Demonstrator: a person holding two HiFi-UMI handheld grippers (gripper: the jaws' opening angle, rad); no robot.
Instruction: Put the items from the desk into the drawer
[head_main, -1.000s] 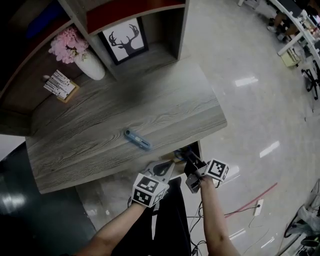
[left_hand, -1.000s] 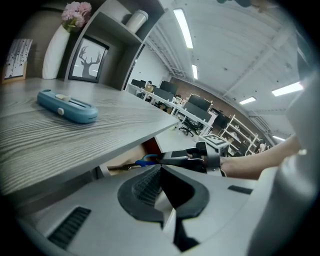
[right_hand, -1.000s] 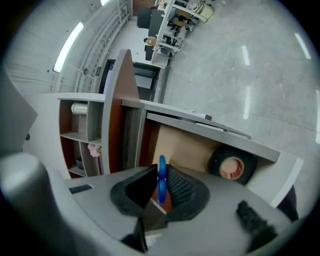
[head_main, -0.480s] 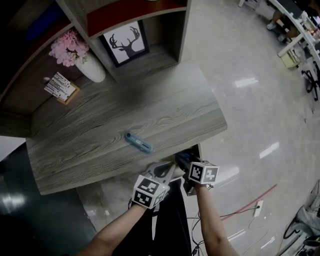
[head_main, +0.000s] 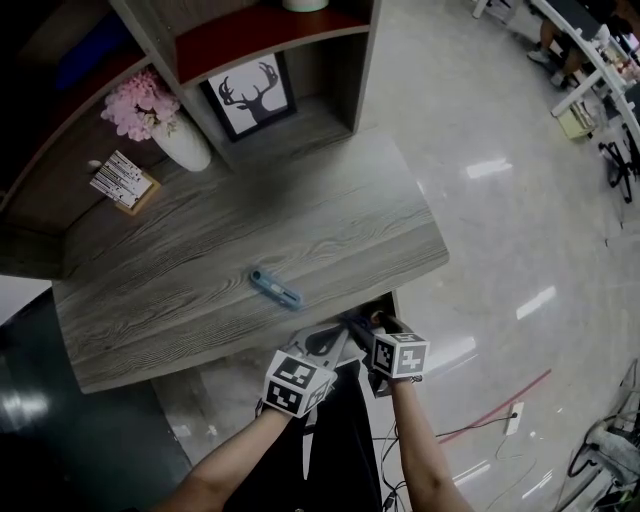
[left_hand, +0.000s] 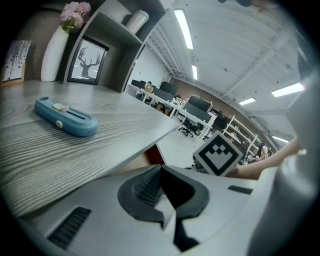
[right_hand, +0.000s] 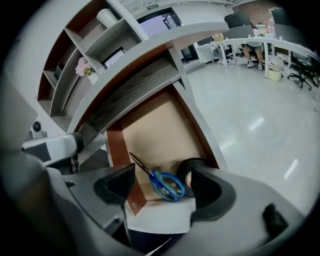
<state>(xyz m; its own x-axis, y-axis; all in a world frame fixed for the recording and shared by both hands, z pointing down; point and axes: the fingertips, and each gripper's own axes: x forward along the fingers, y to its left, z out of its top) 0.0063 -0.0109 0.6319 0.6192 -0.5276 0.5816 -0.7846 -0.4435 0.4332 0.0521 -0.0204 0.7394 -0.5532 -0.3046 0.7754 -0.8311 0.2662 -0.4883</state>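
A blue utility knife (head_main: 275, 288) lies on the grey wood desk (head_main: 200, 250), near its front edge; in the left gripper view the knife (left_hand: 65, 117) is up left, well apart from the jaws. My left gripper (head_main: 333, 343) (left_hand: 162, 187) hangs just below the desk's front edge, shut and holding nothing. The drawer (right_hand: 160, 130) stands open under the desk's right end (head_main: 388, 303). Blue-handled scissors (right_hand: 165, 182) and a black tape roll (right_hand: 186, 172) lie at its near end. My right gripper (head_main: 368, 322) (right_hand: 161, 186) hovers over them, open, gripping nothing.
At the back of the desk stand a white vase with pink flowers (head_main: 165, 120), a framed deer picture (head_main: 250, 90) and a small printed card stand (head_main: 122, 180), under shelves. Glossy floor (head_main: 500, 230) lies to the right. The person's dark legs (head_main: 340, 440) are below the drawer.
My right gripper has shifted left and turned toward the open drawer. The left gripper and the knife have stayed put.
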